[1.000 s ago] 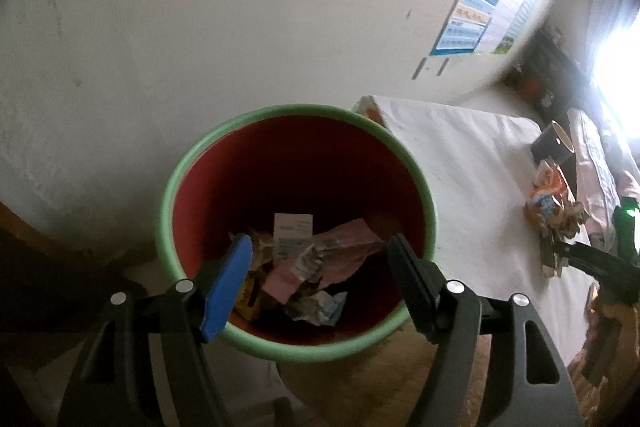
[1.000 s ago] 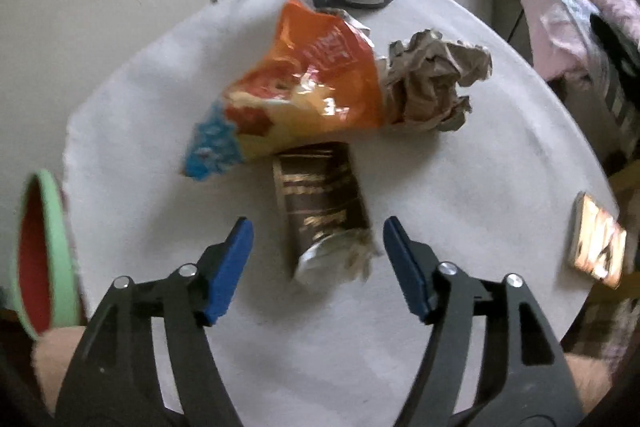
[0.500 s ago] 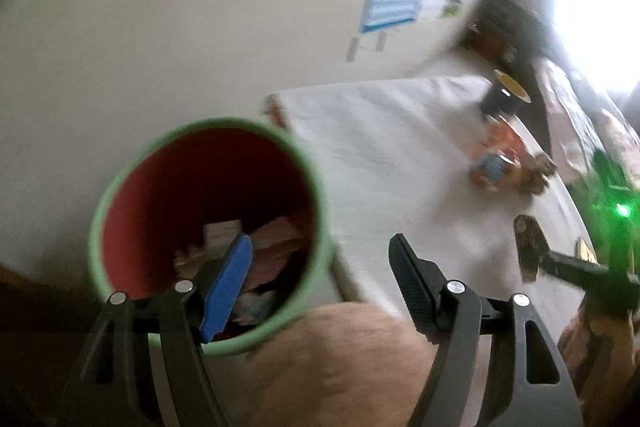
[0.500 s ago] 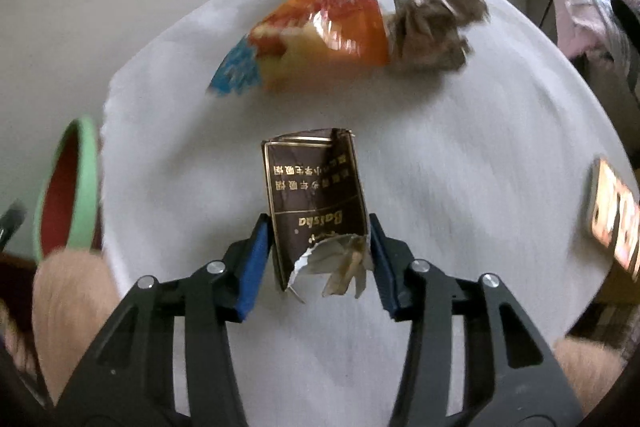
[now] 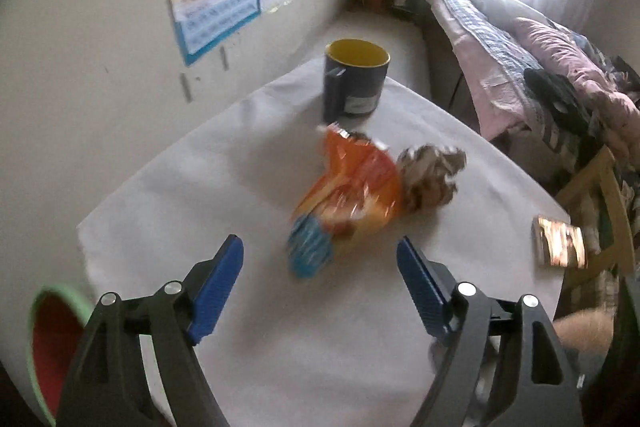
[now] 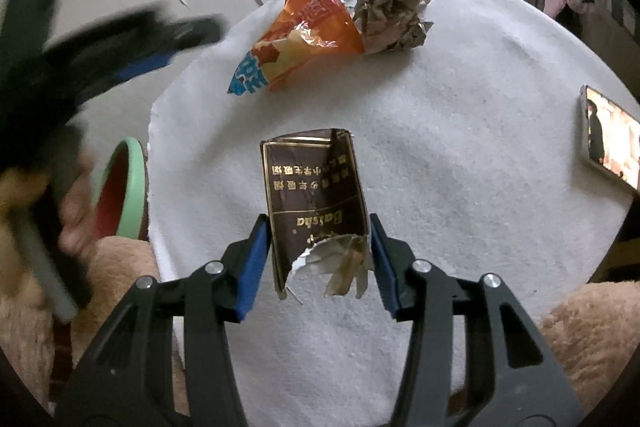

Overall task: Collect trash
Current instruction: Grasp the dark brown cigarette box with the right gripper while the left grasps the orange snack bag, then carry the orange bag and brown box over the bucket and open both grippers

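Observation:
My right gripper (image 6: 318, 223) is shut on a torn brown carton (image 6: 316, 183), its pads pressing both sides, over the white-clothed table (image 6: 440, 147). Farther back lie an orange snack bag (image 6: 304, 35) and a crumpled brown paper ball (image 6: 396, 15). My left gripper (image 5: 319, 243) hovers just short of the same orange bag (image 5: 352, 195). Its jaws are opening, with nothing pressed between them. The paper ball (image 5: 430, 175) touches the bag's right side. A bin with a green rim and red inside (image 5: 40, 339) stands low beside the table's left edge, also seen as the bin (image 6: 132, 183) in the right wrist view.
A dark mug with a yellow inside (image 5: 356, 83) stands at the table's far edge by the wall. A phone (image 5: 560, 247) lies near the right edge. A bed with pink bedding (image 5: 540, 59) and a wooden chair (image 5: 600, 195) are to the right.
My left gripper swung from above the bin to over the table, facing the orange bag, its jaws wider. My right gripper closed on the brown carton and drew it away from the other trash.

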The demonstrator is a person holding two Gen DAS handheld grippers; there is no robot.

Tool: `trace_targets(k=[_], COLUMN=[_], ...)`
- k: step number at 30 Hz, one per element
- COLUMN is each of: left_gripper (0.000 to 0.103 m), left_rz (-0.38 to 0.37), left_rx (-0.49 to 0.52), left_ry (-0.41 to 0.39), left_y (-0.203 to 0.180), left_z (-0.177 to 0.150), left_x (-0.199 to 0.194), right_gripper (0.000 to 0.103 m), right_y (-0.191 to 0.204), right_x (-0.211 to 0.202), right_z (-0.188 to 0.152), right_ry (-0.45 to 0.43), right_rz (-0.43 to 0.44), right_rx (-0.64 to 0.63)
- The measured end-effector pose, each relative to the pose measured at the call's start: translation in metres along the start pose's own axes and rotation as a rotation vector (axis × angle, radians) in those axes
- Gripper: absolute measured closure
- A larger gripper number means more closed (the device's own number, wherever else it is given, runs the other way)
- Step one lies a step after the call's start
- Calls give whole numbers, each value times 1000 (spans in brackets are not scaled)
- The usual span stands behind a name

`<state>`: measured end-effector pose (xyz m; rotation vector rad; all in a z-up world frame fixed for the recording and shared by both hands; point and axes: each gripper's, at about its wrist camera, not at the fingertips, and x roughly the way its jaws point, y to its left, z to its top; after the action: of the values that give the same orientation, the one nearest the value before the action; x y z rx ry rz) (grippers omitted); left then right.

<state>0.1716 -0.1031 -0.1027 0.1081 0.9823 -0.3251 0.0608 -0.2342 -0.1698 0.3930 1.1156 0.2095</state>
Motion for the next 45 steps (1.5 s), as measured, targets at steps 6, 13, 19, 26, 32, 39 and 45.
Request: trace_targets(k=[6,13,19,26,32,39,45], left_gripper=[27,28,49,56,56,56,55], left_rz=[9,44,43,45,60,77,64], left_rx=[66,87,108,48,44,-83,-158], left_ry=[100,181,168,115,-2,1,25], left_y=[-18,-24,-27,-14,1,34,41], left_z=[21,20,19,15,-4,-46,-82], left_x=[52,88,79,51,-17,-55,-65], right_gripper=[56,56,56,56,56,56,55], right_y=[-7,-14,-12,-9,-6,-5,0], right_x=[0,3,5,2,3,2,6], right_z=[5,6,5,5,4,3,4], right_ry=[-5,1,5,-9,-13,-17,-19], right_rz=[48,76,71,47,28,1,-35], right_rx=[36,73,67,65,50,32,10])
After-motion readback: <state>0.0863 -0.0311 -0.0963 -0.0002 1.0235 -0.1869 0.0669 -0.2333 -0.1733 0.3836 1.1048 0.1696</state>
